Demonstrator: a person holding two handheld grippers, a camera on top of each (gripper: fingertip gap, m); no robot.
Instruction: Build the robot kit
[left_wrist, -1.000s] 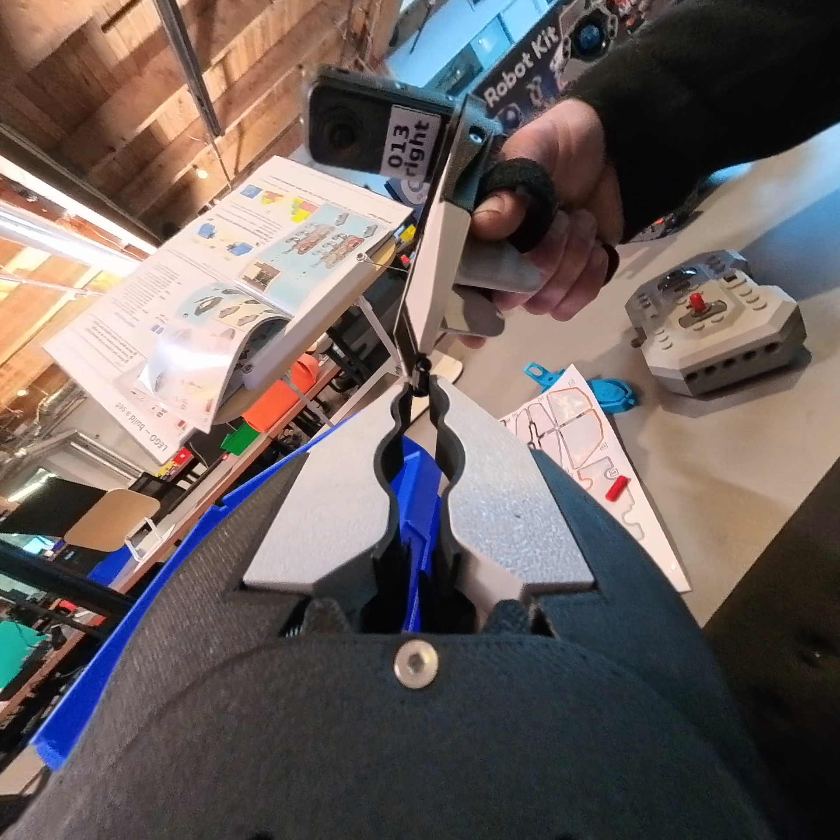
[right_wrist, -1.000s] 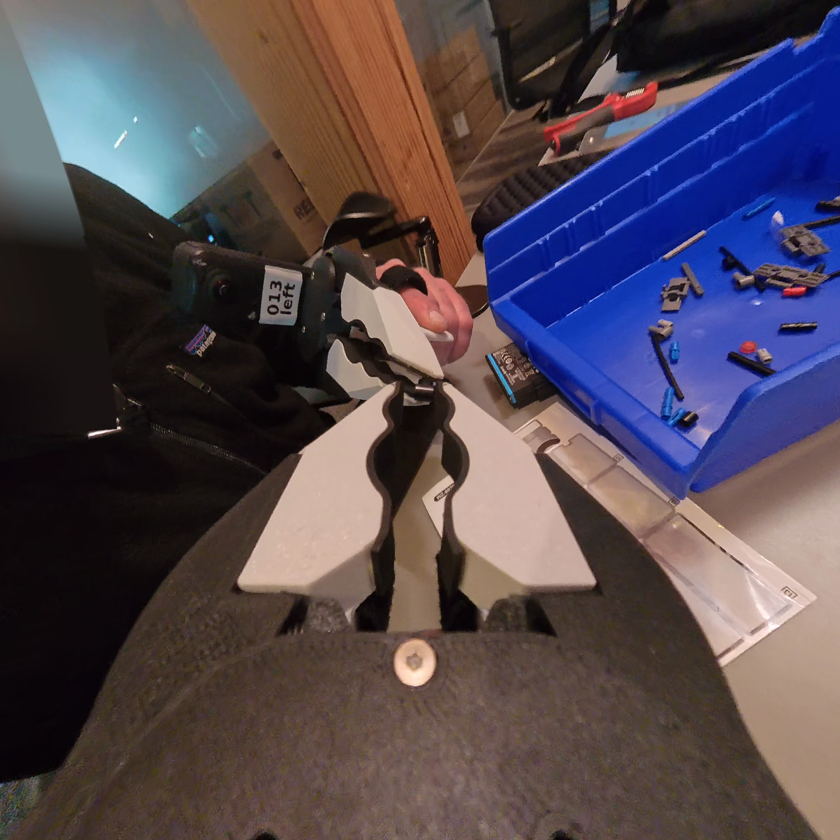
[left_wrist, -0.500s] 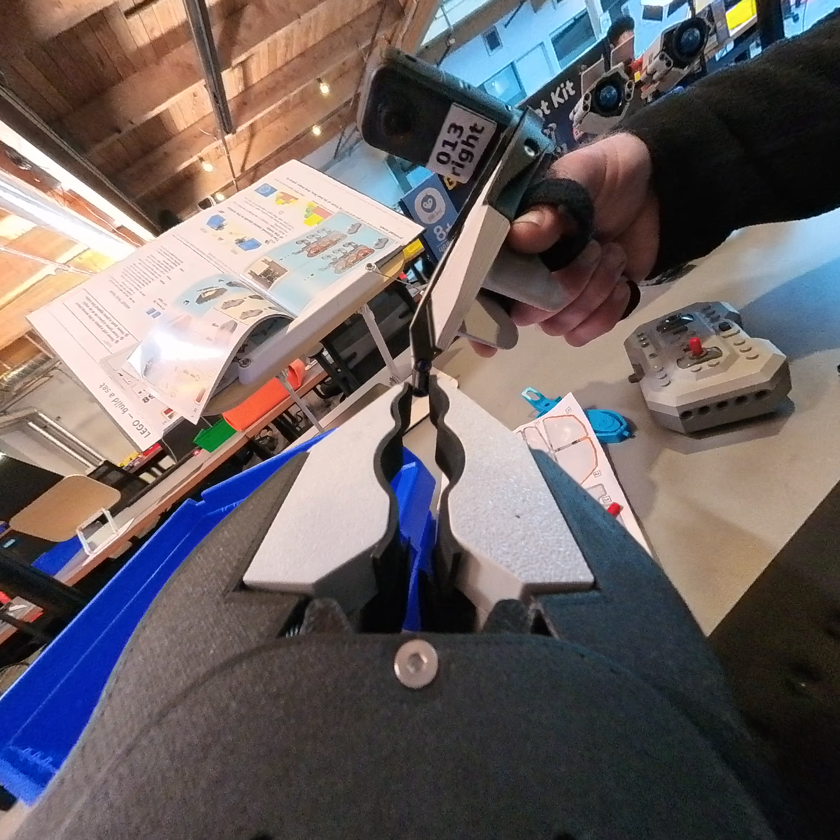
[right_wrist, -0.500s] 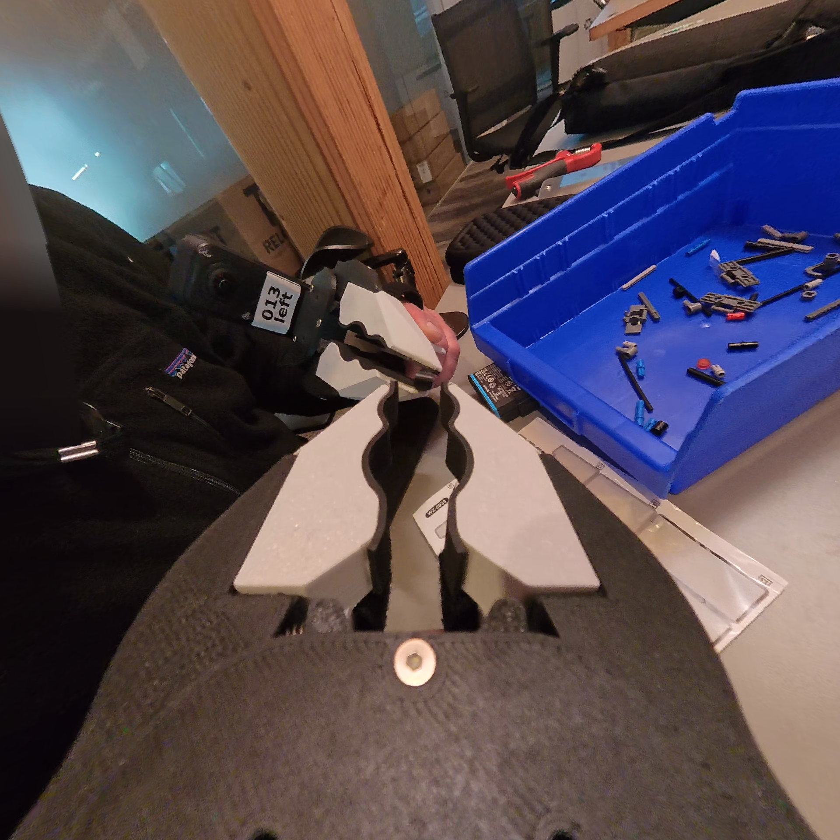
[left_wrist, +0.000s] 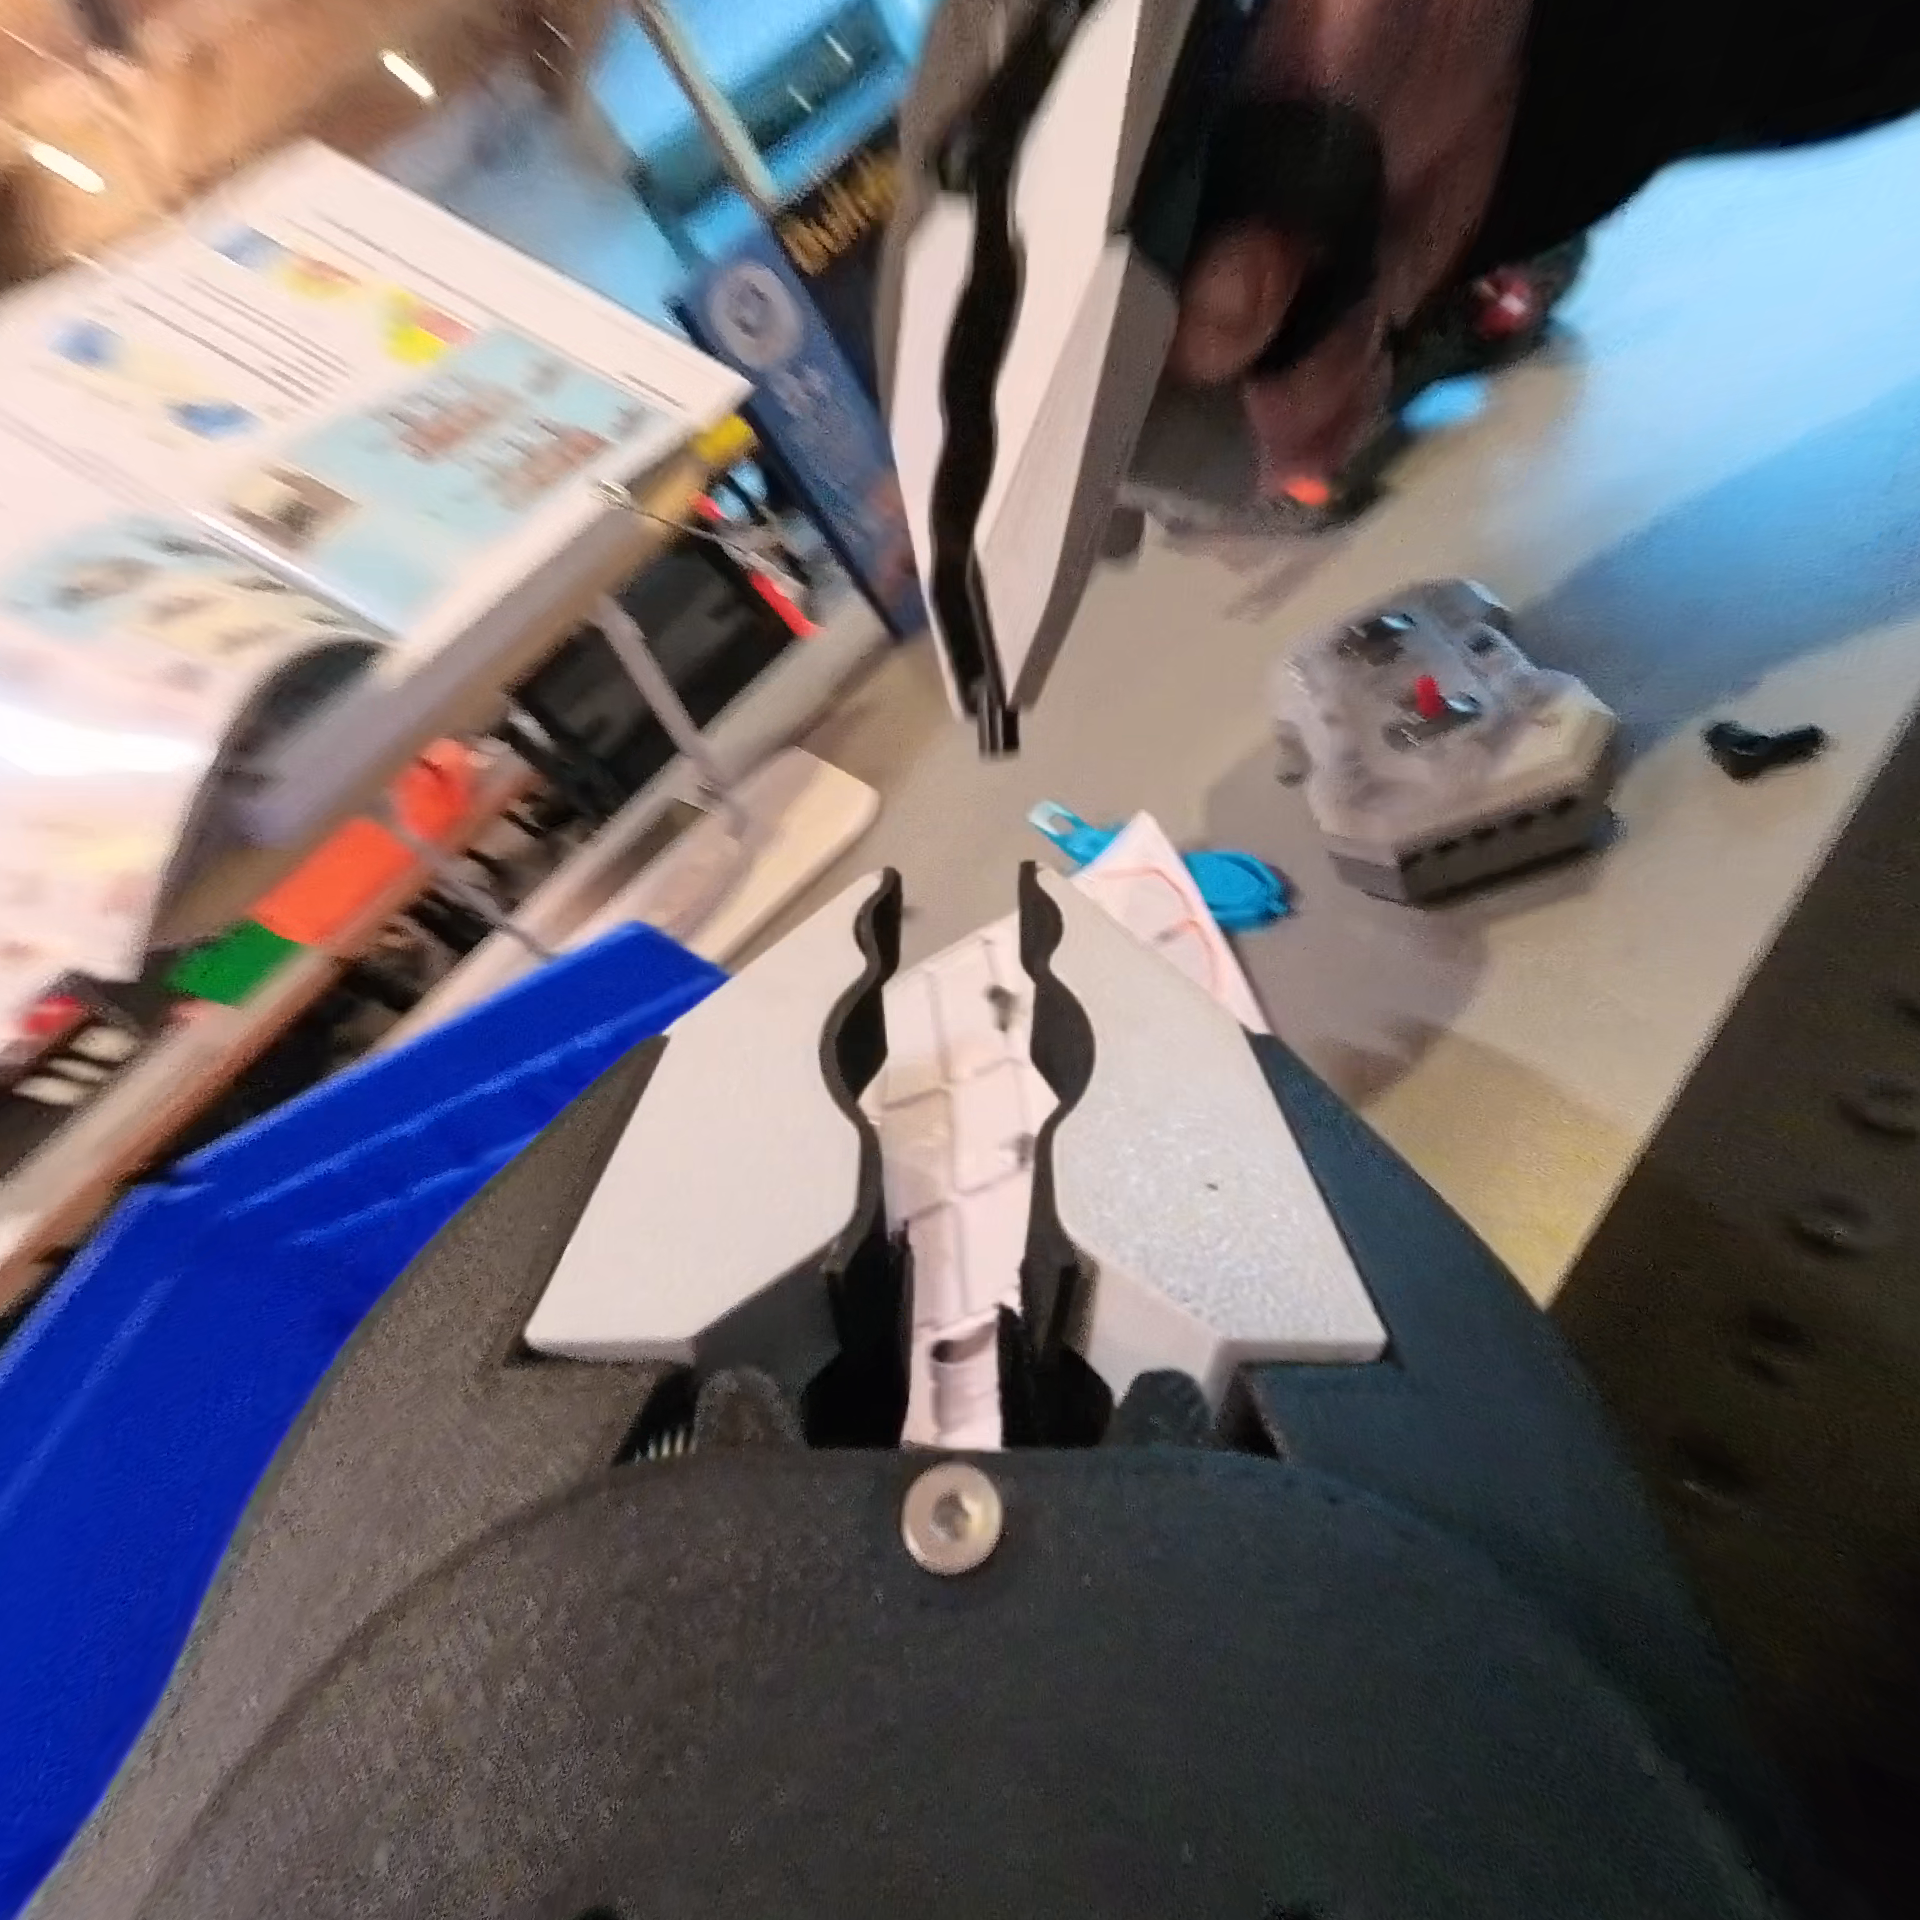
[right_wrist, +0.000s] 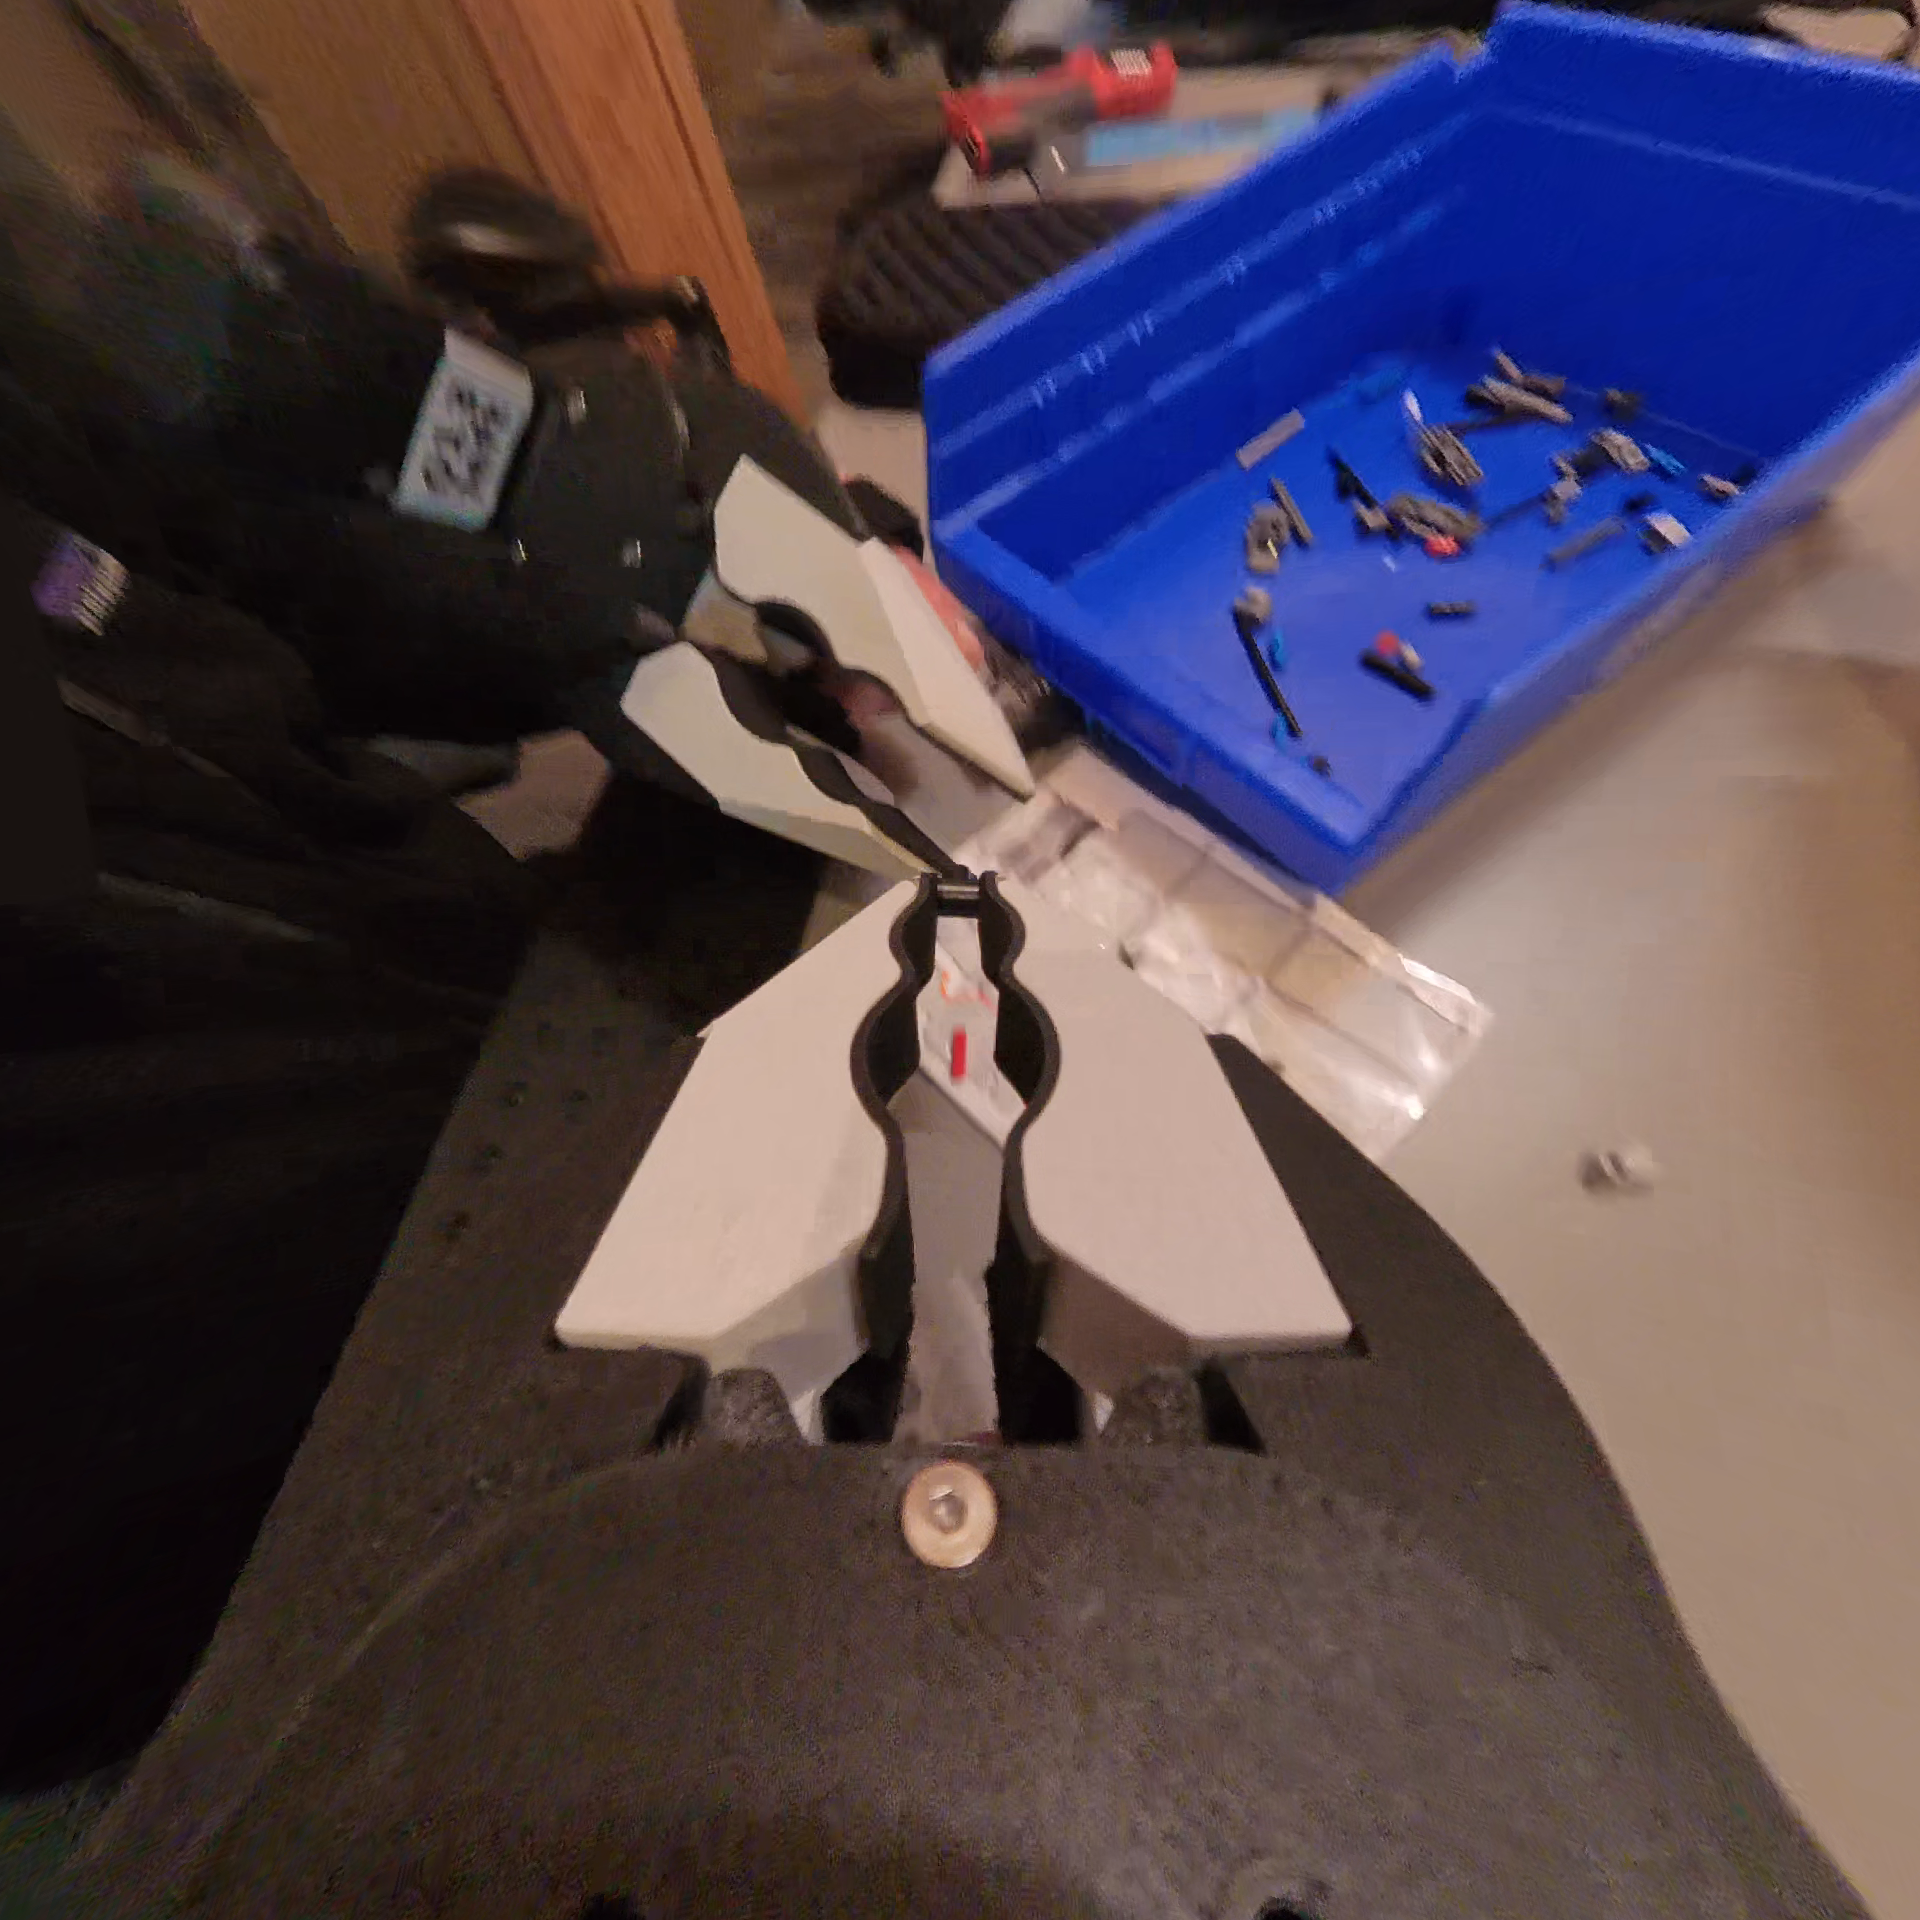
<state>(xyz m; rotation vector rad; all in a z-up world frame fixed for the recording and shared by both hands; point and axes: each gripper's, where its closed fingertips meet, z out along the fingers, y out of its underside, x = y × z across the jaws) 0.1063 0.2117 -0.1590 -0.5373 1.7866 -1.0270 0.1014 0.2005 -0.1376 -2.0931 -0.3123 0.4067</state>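
My left gripper (left_wrist: 958, 883) is open and empty above a white sticker sheet (left_wrist: 961, 1049) on the table. My right gripper (right_wrist: 956, 896) is shut on a small black pin (right_wrist: 956, 891) at its fingertips. In the left wrist view the right gripper (left_wrist: 992, 727) hangs tip-down just above and beyond my left fingertips, with the pin dark at its tip. In the right wrist view the left gripper (right_wrist: 992, 831) stands open, its lower fingertip almost touching the pin. A hand in a dark sleeve (left_wrist: 1309, 239) holds the right gripper.
A blue bin (right_wrist: 1143, 644) with several small parts stands to the right of the grippers; its wall (left_wrist: 312, 1164) shows at left. A grey control box (left_wrist: 1444, 769), teal pieces (left_wrist: 1236, 883), an open booklet on a stand (left_wrist: 312, 364) and a clear plastic sheet (right_wrist: 1268, 956) lie around. Both grippers' tips are close together, under 4 cm apart.
My left gripper has opened and let go of the black pin. The two grippers have drawn slightly apart and tilted down toward the table. The right gripper stays shut on the pin.
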